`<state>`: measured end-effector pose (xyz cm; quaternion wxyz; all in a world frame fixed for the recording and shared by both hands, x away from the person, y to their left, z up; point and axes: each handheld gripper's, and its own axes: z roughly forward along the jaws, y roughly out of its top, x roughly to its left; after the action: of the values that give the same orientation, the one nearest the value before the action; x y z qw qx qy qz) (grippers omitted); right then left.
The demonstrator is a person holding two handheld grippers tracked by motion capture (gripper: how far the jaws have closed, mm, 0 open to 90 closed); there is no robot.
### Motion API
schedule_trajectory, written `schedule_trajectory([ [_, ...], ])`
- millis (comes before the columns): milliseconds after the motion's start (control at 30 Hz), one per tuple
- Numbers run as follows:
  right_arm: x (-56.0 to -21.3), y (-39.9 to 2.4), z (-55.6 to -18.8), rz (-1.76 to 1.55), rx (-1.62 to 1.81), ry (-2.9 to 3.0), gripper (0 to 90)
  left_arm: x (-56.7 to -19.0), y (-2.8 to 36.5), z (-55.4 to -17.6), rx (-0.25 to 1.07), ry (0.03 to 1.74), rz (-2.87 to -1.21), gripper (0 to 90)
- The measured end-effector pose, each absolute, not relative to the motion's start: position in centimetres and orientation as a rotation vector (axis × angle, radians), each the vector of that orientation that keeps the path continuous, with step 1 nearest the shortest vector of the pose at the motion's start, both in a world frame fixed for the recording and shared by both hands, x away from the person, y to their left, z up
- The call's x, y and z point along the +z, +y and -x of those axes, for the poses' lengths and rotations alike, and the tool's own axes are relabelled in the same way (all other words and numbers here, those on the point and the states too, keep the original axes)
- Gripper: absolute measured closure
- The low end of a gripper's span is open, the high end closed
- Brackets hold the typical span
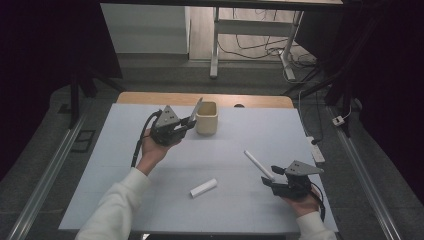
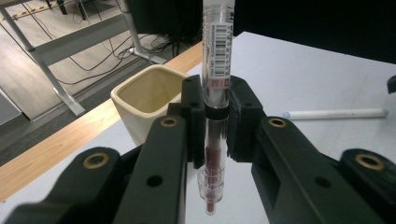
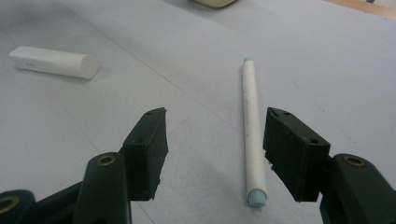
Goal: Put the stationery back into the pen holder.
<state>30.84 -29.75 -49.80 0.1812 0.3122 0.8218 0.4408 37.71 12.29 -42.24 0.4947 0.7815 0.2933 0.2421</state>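
Clear barcoded sample tube (image 2: 216, 70) pinched upright in left hand-held gripper (image 2: 215, 121), near cream square cup (image 2: 140, 100). Right hand-held gripper (image 3: 212, 154) spread around thin white rod (image 3: 252, 126) on worktop (image 1: 150, 200).

The clear tube (image 2: 215, 93) clamped between the left gripper's (image 2: 215, 121) jaws runs off the top edge of the left gripper view, so its upper end is cut off; its barcode label is too small to read. Beyond those jaws, the beige cup's (image 2: 148, 100) base hides behind the left jaw. At the top edge of the right gripper view, the same cup (image 3: 214, 3) shows as a sliver.
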Motion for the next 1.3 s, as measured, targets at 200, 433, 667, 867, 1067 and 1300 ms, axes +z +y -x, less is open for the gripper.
schedule_trajectory([
  [200, -49.8, -29.8, -30.9, -0.882, 1.234, 2.322, 39.8, -42.2, 11.8, -38.8, 0.58, 0.718, -1.888, 78.2],
  [433, -49.9, -29.8, -30.9, -0.88, 1.232, 2.326, 39.8, -41.9, 11.2, -40.0, 0.581, 0.725, -1.887, 78.2],
  [667, -50.0, -29.7, -30.9, -0.879, 1.232, 2.328, 39.8, -41.7, 10.7, -41.2, 0.571, 0.748, -1.862, 78.2],
  [867, -50.0, -29.7, -30.9, -0.879, 1.231, 2.333, 39.8, -41.8, 10.5, -42.1, 0.568, 0.772, -1.853, 78.2],
  [1067, -50.0, -29.6, -30.9, -0.876, 1.224, 2.337, 39.8, -41.8, 10.3, -43.1, 0.578, 0.786, -1.858, 78.2],
  [1300, -50.0, -29.6, -30.9, -0.87, 1.215, 2.343, 39.8, -42.1, 9.8, -44.2, 0.573, 0.795, -1.858, 78.2],
])
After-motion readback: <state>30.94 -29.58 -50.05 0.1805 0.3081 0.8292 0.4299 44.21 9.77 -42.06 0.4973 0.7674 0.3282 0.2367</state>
